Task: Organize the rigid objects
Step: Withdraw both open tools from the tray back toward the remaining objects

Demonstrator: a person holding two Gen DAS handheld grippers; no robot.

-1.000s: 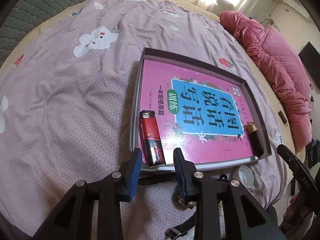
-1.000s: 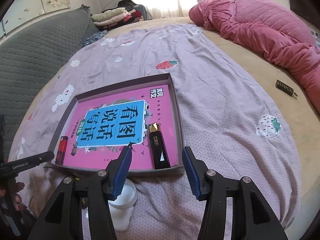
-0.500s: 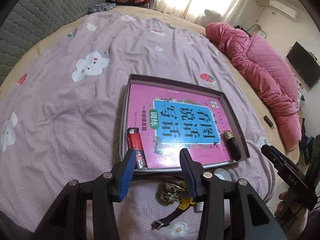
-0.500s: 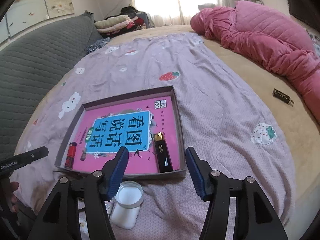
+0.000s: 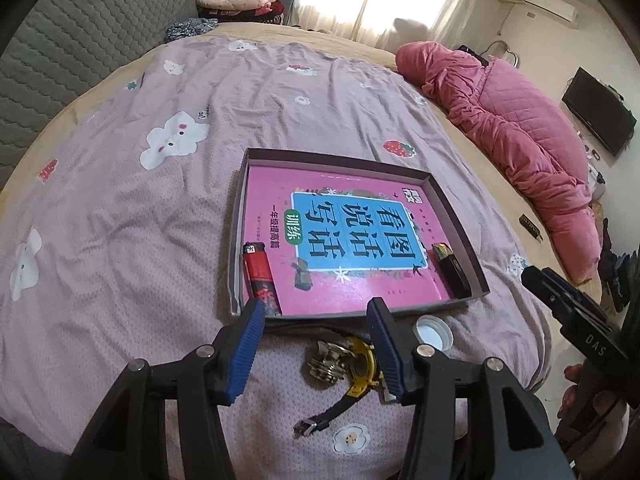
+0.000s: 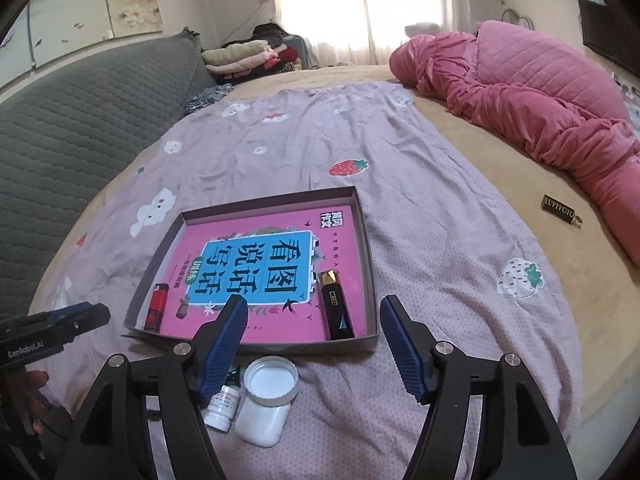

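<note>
Left wrist view: left gripper (image 5: 316, 320) jaws wide apart, just been opening, nothing between the pads. Shallow box (image 5: 460, 216) sits mid-frame on the lilac bedsheet (image 5: 120, 220), pink book (image 5: 352, 240) flat inside. Red lighter (image 5: 260, 276) in the box's lower-left corner, black-gold lighter (image 5: 452, 268) at lower right. Watch (image 5: 352, 368) lies below the box.

Right wrist view: right gripper (image 6: 314, 316) also spread wide, just been opening, empty. White jar (image 6: 266, 396) and small bottle (image 6: 222, 404) at lower centre, outside the box (image 6: 368, 240).
</note>
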